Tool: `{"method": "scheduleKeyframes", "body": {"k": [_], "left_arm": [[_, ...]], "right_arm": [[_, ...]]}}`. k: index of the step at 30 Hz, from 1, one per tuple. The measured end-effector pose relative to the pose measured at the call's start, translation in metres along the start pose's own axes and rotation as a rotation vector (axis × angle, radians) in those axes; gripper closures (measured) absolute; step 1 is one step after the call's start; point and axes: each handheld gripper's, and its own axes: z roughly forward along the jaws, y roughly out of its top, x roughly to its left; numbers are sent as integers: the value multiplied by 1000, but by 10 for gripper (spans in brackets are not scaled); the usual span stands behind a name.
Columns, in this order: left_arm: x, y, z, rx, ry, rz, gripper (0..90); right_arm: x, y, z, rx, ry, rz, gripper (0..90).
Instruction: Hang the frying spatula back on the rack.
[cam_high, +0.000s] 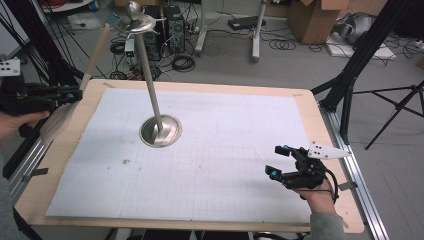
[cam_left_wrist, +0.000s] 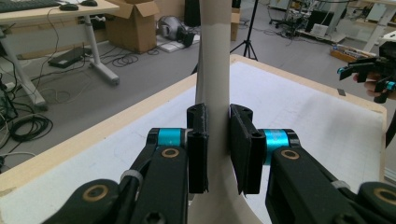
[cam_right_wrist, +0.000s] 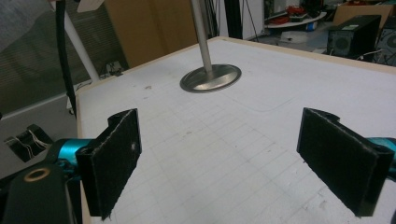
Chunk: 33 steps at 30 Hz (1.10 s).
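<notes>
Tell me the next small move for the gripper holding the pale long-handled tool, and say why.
Probably carry the tool inward over the table toward the metal stand. The left gripper is clamped on its handle out past the table's left edge, while the right gripper sits open and idle near the right edge.

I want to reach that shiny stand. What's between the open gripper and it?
Nothing: the right gripper to the metal stand is bare white gridded mat, seen in the right gripper view.
</notes>
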Motion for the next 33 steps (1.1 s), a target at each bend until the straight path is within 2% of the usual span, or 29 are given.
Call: {"method": "scheduleKeyframes", "body": {"k": [6, 17, 20, 21, 22, 33], "left_arm": [[-1, -1, 11, 8, 18, -5, 772], [-4, -3, 27, 27, 11, -14, 772], [-4, -3, 31, 42, 9, 1, 772], [-5, -3, 32, 37, 9, -7, 772], [-4, -3, 34, 47, 6, 6, 772], [-6, -6, 49, 51, 20, 12, 772]], "right_arm": [[0, 0, 0, -1, 1, 4, 127], [1, 1, -1, 0, 1, -2, 127], [1, 1, -1, 1, 1, 0, 128], [1, 1, -1, 0, 2, -3, 128], [1, 1, -1, -2, 1, -7, 127], [2, 2, -2, -2, 3, -6, 128]]}}
